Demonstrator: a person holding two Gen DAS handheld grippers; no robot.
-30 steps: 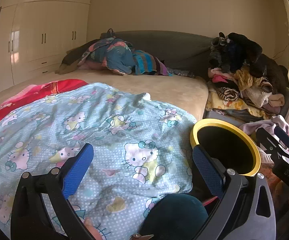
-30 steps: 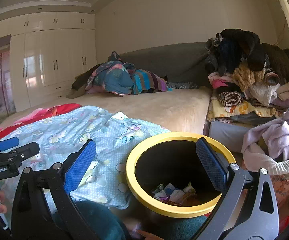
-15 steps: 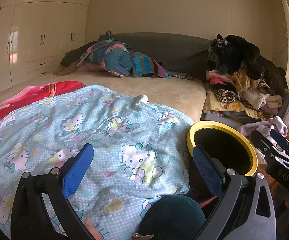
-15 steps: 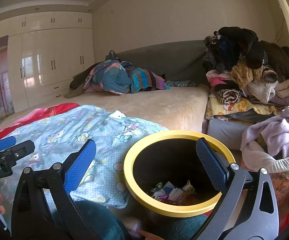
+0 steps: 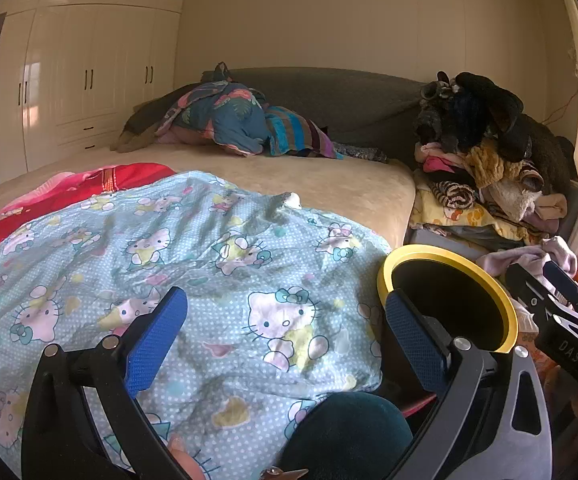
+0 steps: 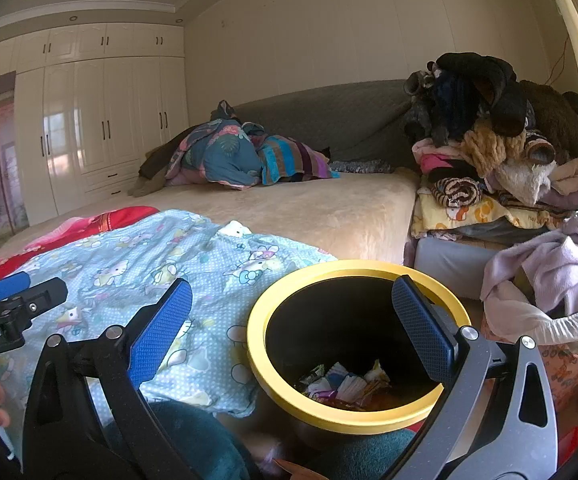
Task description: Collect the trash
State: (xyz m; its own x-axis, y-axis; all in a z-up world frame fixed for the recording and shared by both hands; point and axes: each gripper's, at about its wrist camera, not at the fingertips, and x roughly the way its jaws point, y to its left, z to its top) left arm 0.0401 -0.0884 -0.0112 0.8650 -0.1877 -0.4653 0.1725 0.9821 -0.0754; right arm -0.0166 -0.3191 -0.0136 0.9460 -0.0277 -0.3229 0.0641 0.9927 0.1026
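A black trash bin with a yellow rim (image 6: pixel 353 420) stands beside the bed, with crumpled wrappers (image 6: pixel 345 382) at its bottom. It also shows at the right of the left wrist view (image 5: pixel 505 308). My right gripper (image 6: pixel 289 332) is open and empty, above the bin's near rim. My left gripper (image 5: pixel 285 340) is open and empty over the light blue Hello Kitty blanket (image 5: pixel 193 256). A small white scrap (image 5: pixel 292 199) lies at the blanket's far edge; it shows in the right wrist view (image 6: pixel 235 229) too.
The bed (image 6: pixel 309 208) carries a red blanket (image 5: pixel 101 184) and a heap of bedding (image 6: pixel 245 156) at the headboard. A tall pile of clothes (image 6: pixel 493 152) stands right of the bed, with a laundry basket (image 6: pixel 557 300) below. White wardrobes (image 5: pixel 81 80) line the left wall.
Both grippers have risen and tilted slightly, so the scene sits lower in each view. Both stay open and empty. The bin and blanket have not moved.
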